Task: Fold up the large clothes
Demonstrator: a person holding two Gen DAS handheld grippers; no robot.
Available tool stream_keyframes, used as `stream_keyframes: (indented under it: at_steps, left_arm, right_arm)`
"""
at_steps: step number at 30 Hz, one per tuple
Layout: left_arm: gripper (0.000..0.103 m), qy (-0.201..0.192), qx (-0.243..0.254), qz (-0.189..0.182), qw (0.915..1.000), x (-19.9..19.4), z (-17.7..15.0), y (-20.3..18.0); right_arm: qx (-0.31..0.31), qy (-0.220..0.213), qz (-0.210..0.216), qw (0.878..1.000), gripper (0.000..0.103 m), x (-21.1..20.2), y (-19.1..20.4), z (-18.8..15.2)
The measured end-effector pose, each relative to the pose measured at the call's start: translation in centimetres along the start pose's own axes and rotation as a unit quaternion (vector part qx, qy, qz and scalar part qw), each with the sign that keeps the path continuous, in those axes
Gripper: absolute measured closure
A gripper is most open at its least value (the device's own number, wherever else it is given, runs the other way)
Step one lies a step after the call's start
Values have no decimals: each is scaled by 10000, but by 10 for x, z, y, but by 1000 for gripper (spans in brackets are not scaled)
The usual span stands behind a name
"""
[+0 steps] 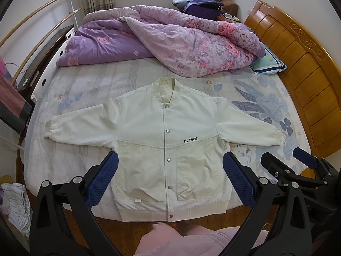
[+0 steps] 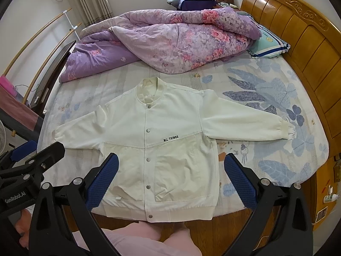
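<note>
Jacket (image 1: 168,149) in cream, one only, lies flat and face up on the bed (image 1: 89,89), its two sleeves spread wide and five snaps showing down the front. One purple quilt (image 1: 162,42) is heaped behind it. Left gripper (image 1: 170,179) and right gripper (image 2: 171,179) hover above the hem, fingers spread, holding nothing.

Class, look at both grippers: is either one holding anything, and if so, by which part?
Nothing is held. The left gripper and right gripper both hover open above the white jacket, which lies spread flat on the bed.
</note>
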State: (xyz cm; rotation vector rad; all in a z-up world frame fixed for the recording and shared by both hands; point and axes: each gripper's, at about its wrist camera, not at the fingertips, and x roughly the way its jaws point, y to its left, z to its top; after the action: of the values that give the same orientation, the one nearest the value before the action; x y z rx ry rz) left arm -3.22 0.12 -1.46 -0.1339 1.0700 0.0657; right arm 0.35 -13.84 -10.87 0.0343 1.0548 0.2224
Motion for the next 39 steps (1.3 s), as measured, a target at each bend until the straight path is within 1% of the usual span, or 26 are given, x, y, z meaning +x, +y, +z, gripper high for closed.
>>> stream_keyframes:
  at_steps: [10, 22, 27, 28, 33, 39]
  left_arm:
    - [5, 10, 0, -3, 10000, 1, -1, 2]
    - [5, 56, 24, -41, 10000, 3, -6, -1]
    - [5, 122, 42, -62, 9999, 3, -7, -9]
    - [5, 148, 43, -55, 9999, 4, -3, -13]
    - [5, 160, -13, 7, 9999, 2, -2, -17]
    - [5, 233, -216, 78, 9995, -4, -13, -8]
  right_arm:
    - [29, 12, 30, 10000, 7, -1, -5, 2]
    - [106, -23, 122, 9999, 7, -6, -21, 7]
    - [103, -11, 147, 9998, 7, -5, -22, 7]
    - [106, 1, 149, 9998, 7, -5, -21, 7]
    - [91, 43, 308, 9995, 7, -3, -23, 6]
    - [-99, 207, 564, 9981, 7, 7, -14, 5]
